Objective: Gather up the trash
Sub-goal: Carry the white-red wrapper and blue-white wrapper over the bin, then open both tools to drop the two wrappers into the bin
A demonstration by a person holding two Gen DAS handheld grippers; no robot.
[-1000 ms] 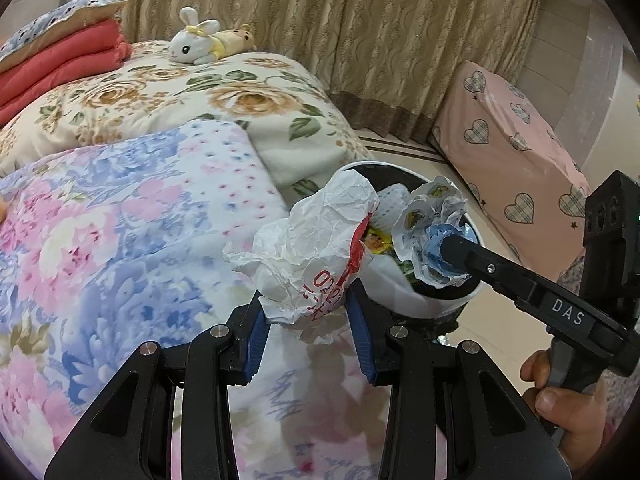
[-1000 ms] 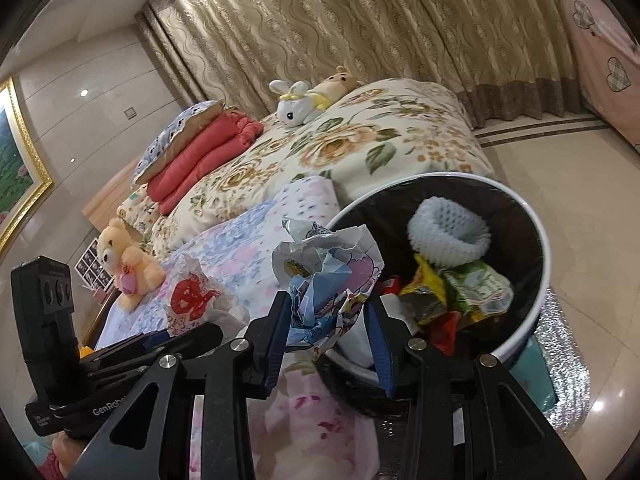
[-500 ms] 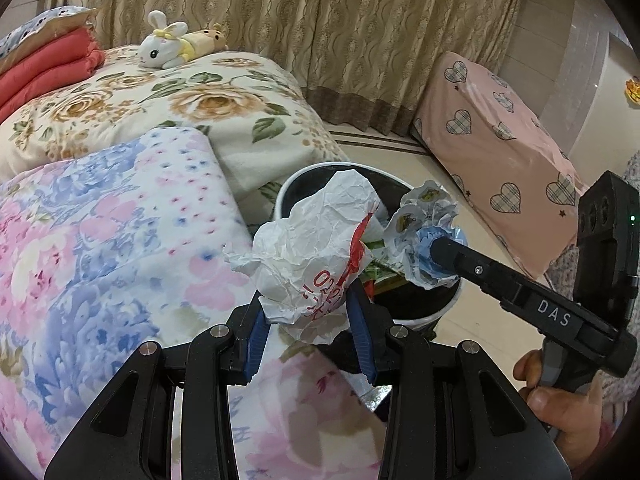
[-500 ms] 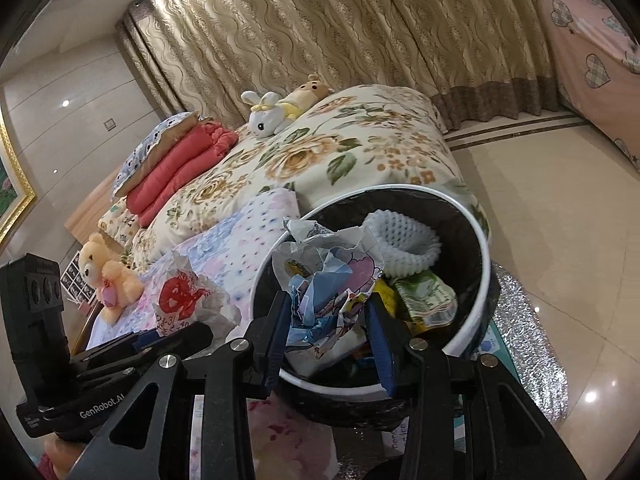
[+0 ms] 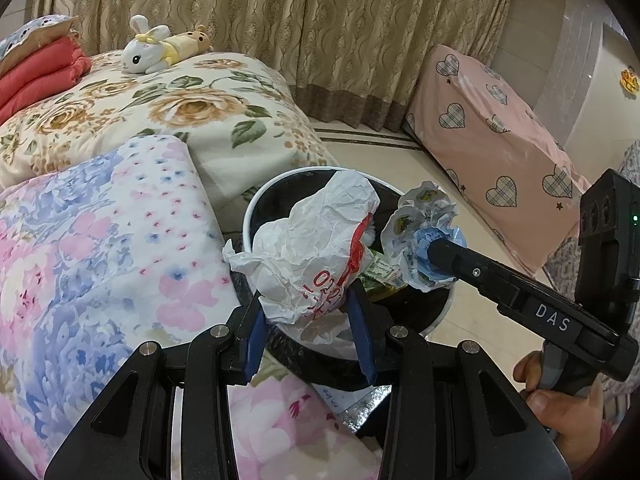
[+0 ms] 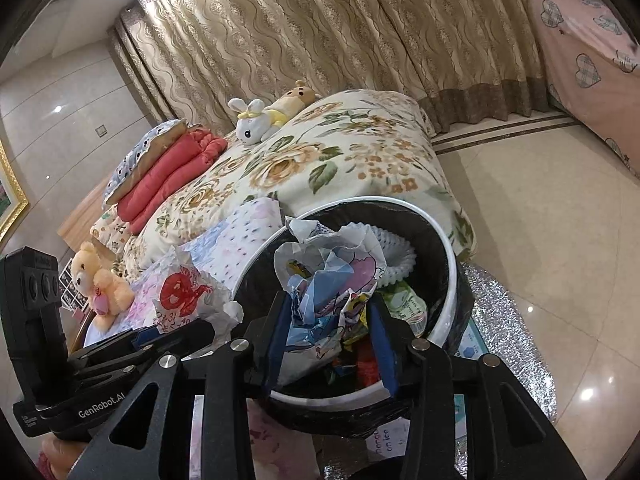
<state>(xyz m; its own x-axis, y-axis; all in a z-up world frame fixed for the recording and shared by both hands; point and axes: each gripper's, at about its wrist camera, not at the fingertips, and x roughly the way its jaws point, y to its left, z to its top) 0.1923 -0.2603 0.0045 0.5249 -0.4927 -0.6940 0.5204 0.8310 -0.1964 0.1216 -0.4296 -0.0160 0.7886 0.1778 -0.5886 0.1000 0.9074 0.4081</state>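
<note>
While pinched between fingers (image 5: 362, 332): wrapper (image 5: 316, 256).

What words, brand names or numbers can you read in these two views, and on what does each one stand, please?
"DAS": white letters on the right gripper body, left wrist view.
"GenRobot.AI": white letters on the left gripper body, right wrist view.
Red digits and characters on the white crumpled bag: too creased to read reliably.
"on Ice": partly hidden print on the paper sheet under the trash bin.
</note>
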